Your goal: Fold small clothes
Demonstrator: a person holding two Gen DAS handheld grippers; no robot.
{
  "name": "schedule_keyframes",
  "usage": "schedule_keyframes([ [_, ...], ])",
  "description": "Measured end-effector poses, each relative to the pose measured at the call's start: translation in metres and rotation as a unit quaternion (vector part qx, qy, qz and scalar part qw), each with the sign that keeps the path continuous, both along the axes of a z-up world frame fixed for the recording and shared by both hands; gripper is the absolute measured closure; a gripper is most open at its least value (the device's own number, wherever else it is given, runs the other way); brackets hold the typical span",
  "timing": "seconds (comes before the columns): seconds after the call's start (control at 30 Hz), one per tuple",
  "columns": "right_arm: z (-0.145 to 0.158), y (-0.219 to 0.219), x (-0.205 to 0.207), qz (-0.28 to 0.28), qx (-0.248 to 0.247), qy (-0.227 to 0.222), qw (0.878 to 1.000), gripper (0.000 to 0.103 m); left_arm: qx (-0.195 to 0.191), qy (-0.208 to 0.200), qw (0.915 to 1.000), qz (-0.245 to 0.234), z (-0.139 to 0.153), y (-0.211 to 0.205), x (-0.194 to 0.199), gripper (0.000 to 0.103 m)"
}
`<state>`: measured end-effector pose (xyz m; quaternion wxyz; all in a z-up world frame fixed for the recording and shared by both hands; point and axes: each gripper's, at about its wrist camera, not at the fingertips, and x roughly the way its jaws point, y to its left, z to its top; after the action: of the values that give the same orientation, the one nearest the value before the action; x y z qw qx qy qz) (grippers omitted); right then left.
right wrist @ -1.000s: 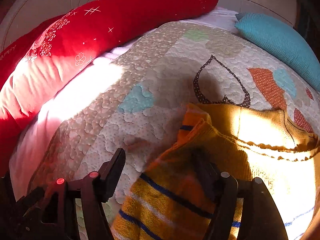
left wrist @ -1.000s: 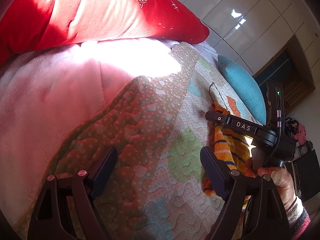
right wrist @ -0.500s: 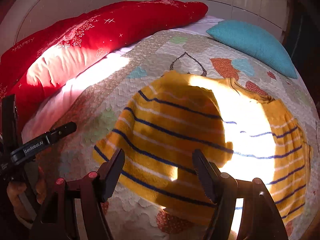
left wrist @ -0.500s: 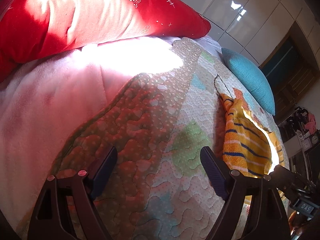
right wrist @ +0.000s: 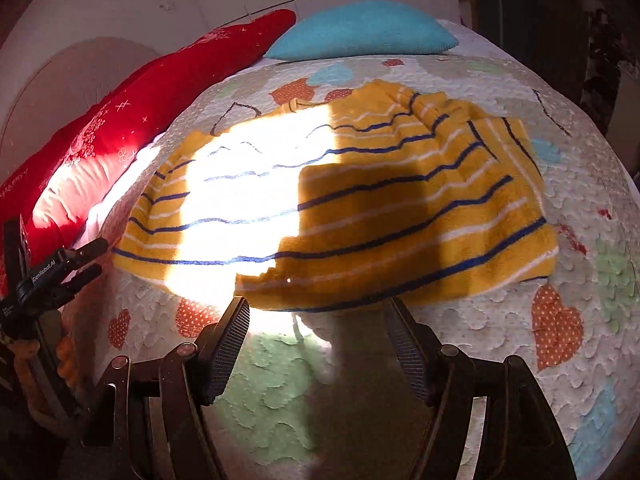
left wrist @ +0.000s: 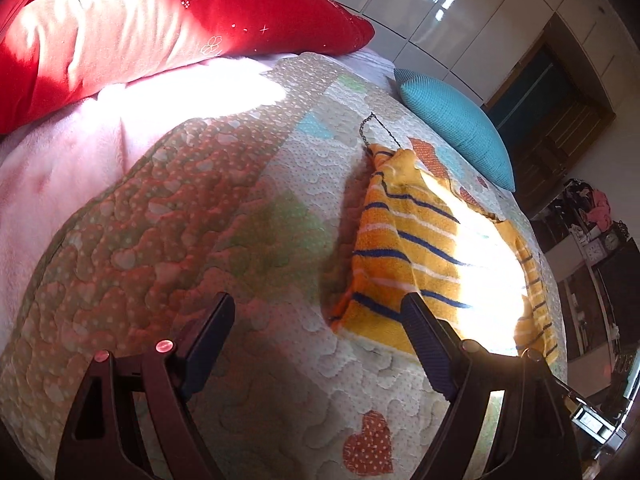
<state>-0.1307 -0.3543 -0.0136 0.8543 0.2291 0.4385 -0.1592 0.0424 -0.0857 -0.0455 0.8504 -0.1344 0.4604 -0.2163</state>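
Note:
A small yellow sweater (right wrist: 360,216) with blue and white stripes lies spread on the quilted bedspread (right wrist: 500,340), part of it in bright sunlight. It also shows in the left wrist view (left wrist: 424,248), to the right of my left gripper. My left gripper (left wrist: 316,332) is open and empty above the quilt (left wrist: 240,240), its right finger near the sweater's near corner. My right gripper (right wrist: 318,340) is open and empty, just short of the sweater's near hem. The left gripper also shows at the left edge of the right wrist view (right wrist: 60,264).
A long red pillow (left wrist: 160,28) lies along the head of the bed and a teal cushion (right wrist: 360,32) beside it. A pink blanket (left wrist: 60,168) lies under the quilt's left edge. Cupboards, a doorway and a cluttered shelf (left wrist: 592,224) stand beyond the bed.
My right gripper let go of the sweater and drew back; the sweater now lies flat on the quilt. My left gripper shifted slightly, and the sweater sits closer to its right finger.

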Motion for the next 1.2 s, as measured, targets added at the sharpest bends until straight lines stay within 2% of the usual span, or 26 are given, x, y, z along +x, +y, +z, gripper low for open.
schedule_keyframes([
  [0.07, 0.000, -0.025, -0.024, -0.033, 0.014, -0.018, 0.999, 0.028, -0.002, -0.004, 0.9999, -0.013, 0.009, -0.007, -0.015, 0.019],
  [0.13, -0.004, -0.051, -0.045, -0.066, 0.037, -0.033, 0.997, 0.028, 0.013, -0.013, 0.9992, -0.035, 0.020, -0.021, -0.029, 0.019],
  [0.33, -0.013, -0.109, -0.092, -0.137, 0.095, -0.091, 0.982, 0.028, 0.035, -0.036, 0.9929, -0.108, 0.049, -0.083, -0.062, 0.019],
  [0.5, -0.025, -0.144, -0.116, -0.170, 0.136, -0.123, 0.968, 0.028, 0.048, -0.041, 0.9851, -0.160, 0.050, -0.140, -0.080, 0.019],
  [0.6, -0.034, -0.170, -0.122, -0.174, 0.168, -0.140, 0.960, 0.028, 0.064, -0.044, 0.9769, -0.199, 0.047, -0.180, -0.091, 0.019],
  [0.7, -0.041, -0.197, -0.112, -0.163, 0.207, -0.158, 0.952, 0.028, 0.092, -0.073, 0.9636, -0.240, 0.047, -0.222, -0.107, 0.019],
  [0.8, -0.048, -0.219, -0.089, -0.135, 0.239, -0.169, 0.947, 0.028, 0.111, -0.105, 0.9466, -0.284, 0.045, -0.263, -0.126, 0.019],
  [0.93, -0.054, -0.238, -0.047, -0.071, 0.278, -0.170, 0.943, 0.028, 0.128, -0.139, 0.9200, -0.343, 0.033, -0.314, -0.148, 0.019],
  [1.03, -0.057, -0.241, -0.013, -0.022, 0.289, -0.155, 0.944, 0.028, 0.147, -0.157, 0.9032, -0.372, 0.020, -0.349, -0.158, 0.019],
  [1.1, -0.059, -0.238, 0.007, 0.006, 0.285, -0.137, 0.949, 0.028, 0.161, -0.163, 0.8959, -0.381, 0.010, -0.367, -0.158, 0.019],
  [1.2, -0.058, -0.233, 0.031, 0.037, 0.272, -0.120, 0.954, 0.026, 0.169, -0.159, 0.8961, -0.378, 0.000, -0.385, -0.149, 0.019],
])
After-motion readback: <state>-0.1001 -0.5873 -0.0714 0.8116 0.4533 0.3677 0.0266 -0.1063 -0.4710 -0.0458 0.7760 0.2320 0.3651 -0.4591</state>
